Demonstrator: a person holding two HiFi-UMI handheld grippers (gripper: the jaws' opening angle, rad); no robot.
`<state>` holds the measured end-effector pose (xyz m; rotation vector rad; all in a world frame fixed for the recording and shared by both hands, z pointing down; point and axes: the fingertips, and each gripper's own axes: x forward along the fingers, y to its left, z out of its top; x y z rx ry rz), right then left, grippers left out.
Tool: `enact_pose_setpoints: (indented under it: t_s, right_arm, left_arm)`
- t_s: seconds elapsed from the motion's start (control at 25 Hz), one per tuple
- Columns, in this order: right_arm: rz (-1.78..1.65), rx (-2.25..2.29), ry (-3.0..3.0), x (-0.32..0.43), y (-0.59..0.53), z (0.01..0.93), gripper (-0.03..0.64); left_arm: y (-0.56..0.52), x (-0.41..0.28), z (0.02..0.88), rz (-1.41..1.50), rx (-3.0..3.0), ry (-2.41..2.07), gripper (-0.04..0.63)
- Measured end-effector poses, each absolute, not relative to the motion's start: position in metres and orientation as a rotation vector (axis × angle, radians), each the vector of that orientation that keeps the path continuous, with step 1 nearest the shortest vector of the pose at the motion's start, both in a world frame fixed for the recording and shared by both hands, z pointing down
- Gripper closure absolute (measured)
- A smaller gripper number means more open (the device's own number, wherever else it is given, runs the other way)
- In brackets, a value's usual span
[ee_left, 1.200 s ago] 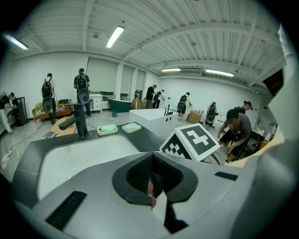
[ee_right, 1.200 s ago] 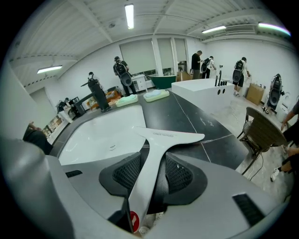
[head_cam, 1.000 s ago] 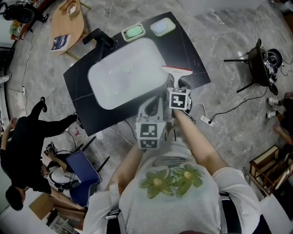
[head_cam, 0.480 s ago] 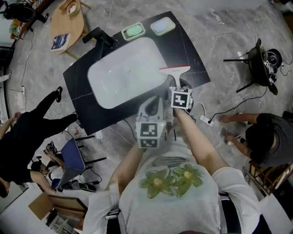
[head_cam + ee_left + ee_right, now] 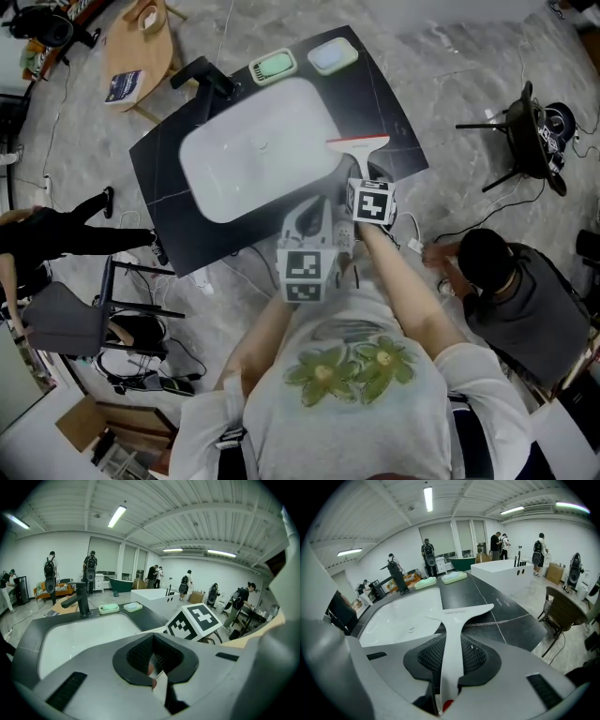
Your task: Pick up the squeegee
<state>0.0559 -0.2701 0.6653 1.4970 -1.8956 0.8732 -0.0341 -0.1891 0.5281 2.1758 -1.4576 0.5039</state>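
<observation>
Since the right hand-held gripper (image 5: 362, 178) already has the squeegee (image 5: 359, 146) between its jaws, which have just been closing and now clamp the white handle, the lift turns on how the tool lies in that grip. The handle runs straight out along the jaws. So the long axis goes near-to-far w/ the blade crosswise at the far end, pointing away from the person. The squeegee sits on the black surface (image 5: 398, 117), just right of the white basin (image 5: 253, 150), towards the near-right edge. Can't tell if it's clear of the surface yet.

The right hand is the one on it. The left hand-held gripper (image 5: 315, 214) hangs just beside, near-left, over the basin's near rim. Its jaws look drawn together w/ nothing in them, and it's apart from the tool.

Other stuff:
- The faucet (image 5: 202, 77) is at the far left, well apart.
- The green soap dish (image 5: 273, 66) and the pale blue one (image 5: 333, 54) sit at the far edge, also well apart.

Nothing stands over the squeegee, so going straight up looks unblocked. Prob the only snag is the blade's left tip catching the basin rim.
</observation>
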Motion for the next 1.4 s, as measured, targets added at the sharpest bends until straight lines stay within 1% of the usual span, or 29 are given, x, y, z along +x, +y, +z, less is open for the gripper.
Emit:
enact_pose_setpoints:
  t_s: [1.4]
  right_arm:
    - [0.862, 1.461, -2.046, 0.043, -0.261, 0.629, 0.523]
  left_arm:
    - [-0.186, -0.038, 0.518, 0.457, 2.165, -1.51, 0.586]
